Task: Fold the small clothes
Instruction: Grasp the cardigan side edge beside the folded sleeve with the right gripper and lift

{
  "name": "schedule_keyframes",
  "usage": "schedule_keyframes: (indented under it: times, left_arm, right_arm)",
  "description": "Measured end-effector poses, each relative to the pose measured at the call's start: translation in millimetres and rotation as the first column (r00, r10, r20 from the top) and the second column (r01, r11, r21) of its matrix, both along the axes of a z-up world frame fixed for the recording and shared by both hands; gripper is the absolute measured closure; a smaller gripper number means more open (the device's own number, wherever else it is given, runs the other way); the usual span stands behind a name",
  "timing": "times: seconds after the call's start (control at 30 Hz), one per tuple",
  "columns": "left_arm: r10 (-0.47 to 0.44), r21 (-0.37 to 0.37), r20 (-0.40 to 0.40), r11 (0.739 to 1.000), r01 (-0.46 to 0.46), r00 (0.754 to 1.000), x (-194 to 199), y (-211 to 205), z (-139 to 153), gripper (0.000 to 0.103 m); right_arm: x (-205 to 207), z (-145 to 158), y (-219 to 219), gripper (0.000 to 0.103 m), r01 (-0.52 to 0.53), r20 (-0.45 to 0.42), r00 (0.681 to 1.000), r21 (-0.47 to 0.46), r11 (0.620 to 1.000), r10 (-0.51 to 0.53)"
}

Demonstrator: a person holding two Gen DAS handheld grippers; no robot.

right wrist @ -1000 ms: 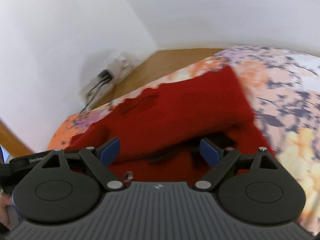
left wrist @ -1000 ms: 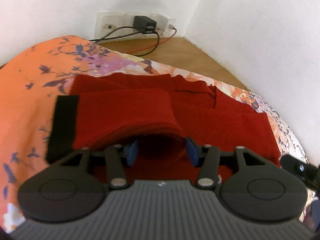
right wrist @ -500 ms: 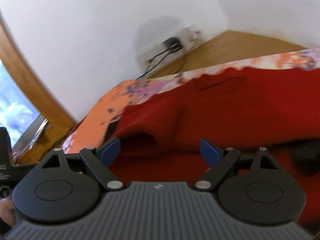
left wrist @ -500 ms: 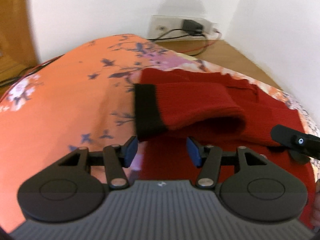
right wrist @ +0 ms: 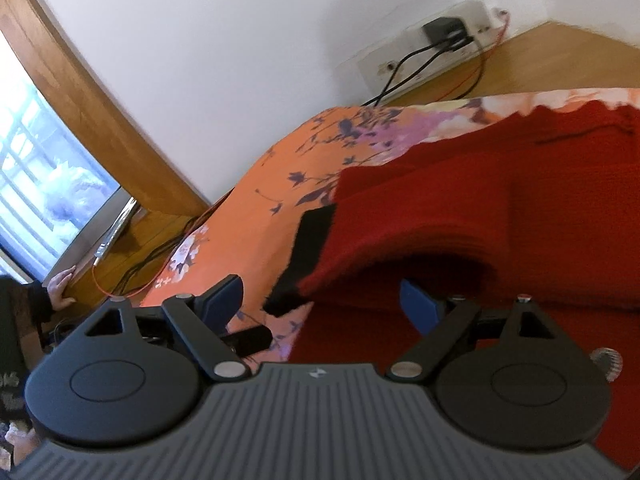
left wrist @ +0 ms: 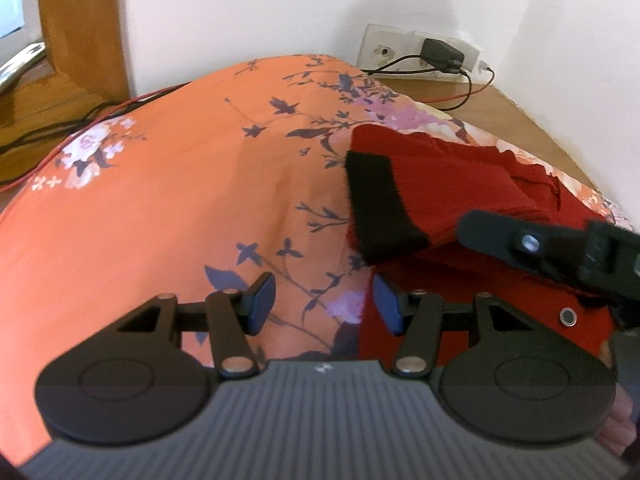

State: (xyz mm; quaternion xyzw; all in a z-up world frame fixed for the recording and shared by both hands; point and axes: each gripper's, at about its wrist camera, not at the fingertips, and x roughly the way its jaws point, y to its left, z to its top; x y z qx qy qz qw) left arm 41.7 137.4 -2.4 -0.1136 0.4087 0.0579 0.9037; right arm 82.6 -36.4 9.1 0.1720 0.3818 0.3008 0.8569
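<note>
Garment: a red knitted sweater (left wrist: 460,184) is laid on an orange floral bedsheet (left wrist: 168,208), toward the corner of the room.
Sleeve: one red sleeve with a black ribbed cuff (left wrist: 380,208) is seen folded across the sweater's body; the cuff end reaches the sweater's edge and hangs slightly over the sheet.
Same sleeve, right view: the cuff (right wrist: 308,248) is seen raised off the sheet, with a dark hollow under the arched sleeve.
Left tool: the left tool (left wrist: 324,302) is held spread, nothing being pinched between its blue pads (left wrist: 262,298); it is poised above the sheet just beside the sweater's near edge, below the cuff.
Right tool: the right tool (right wrist: 320,300) is likewise held wide apart and empty; its right pad is placed over red knit and its left pad over the sheet, with the cuff between and just ahead of them.
Right tool, seen from the left view: a black finger arm is seen reaching across the sweater from the right edge, close over the sleeve.
Button: a small round dark fastener (left wrist: 568,317) is seen on the red fabric near the left tool.
Surroundings: a white wall socket strip with a black plug (left wrist: 440,52) is fixed at the wall's foot, with cables trailing over a wooden floor (left wrist: 500,112).
Person: a hand (right wrist: 60,284) is seen resting by a window ledge at the far left of the right view.
</note>
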Motion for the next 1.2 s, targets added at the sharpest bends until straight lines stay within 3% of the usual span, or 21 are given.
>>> schedule_keyframes:
  times: [0.07,0.2,0.27,0.33,0.4,0.7,1.0,1.2]
  left_arm:
    - [0.007,0.000,-0.002,1.000,-0.007,1.000,-2.0,4.6,-1.0,0.047]
    - [0.019,-0.001,0.000,1.000,-0.019,1.000,-5.1,12.6,-1.7,0.047]
    - [0.024,-0.003,0.003,1.000,-0.024,1.000,-5.8,14.8,-1.9,0.047]
    - [0.025,-0.007,0.006,1.000,-0.024,1.000,-6.1,15.9,-1.9,0.047]
    - [0.019,-0.010,0.009,1.000,-0.019,1.000,-5.5,15.4,-1.9,0.047]
    - [-0.046,0.001,0.038,0.999,0.046,0.998,8.5,-4.6,-0.8,0.047]
    - [-0.108,0.029,0.055,0.994,0.107,0.993,34.4,-32.9,-5.6,0.047]
    - [-0.121,0.041,0.019,0.992,0.120,0.992,42.5,-42.7,-17.6,0.047]
  right_arm:
    - [5.2,-4.4,10.6,0.015,-0.006,-0.012,1.000,0.001,1.000,0.006]
    - [14.7,-13.2,26.4,0.030,0.000,-0.026,1.000,-0.014,1.000,0.000]
    - [20.5,-18.4,32.8,0.043,0.014,-0.034,0.999,-0.038,0.999,-0.015]
    - [26.6,-22.8,35.4,0.081,0.023,-0.049,0.998,-0.054,0.998,-0.025]
    - [30.8,-22.6,31.2,0.090,0.028,-0.050,0.998,-0.044,0.999,-0.030]
    - [33.0,30.0,-2.1,0.094,0.065,0.129,0.990,-0.022,0.998,-0.062]
    - [38.6,86.9,-58.3,0.094,0.178,0.281,0.944,0.002,0.984,-0.172]
    - [28.5,93.2,-107.4,0.095,0.284,0.315,0.906,0.043,0.958,-0.283]
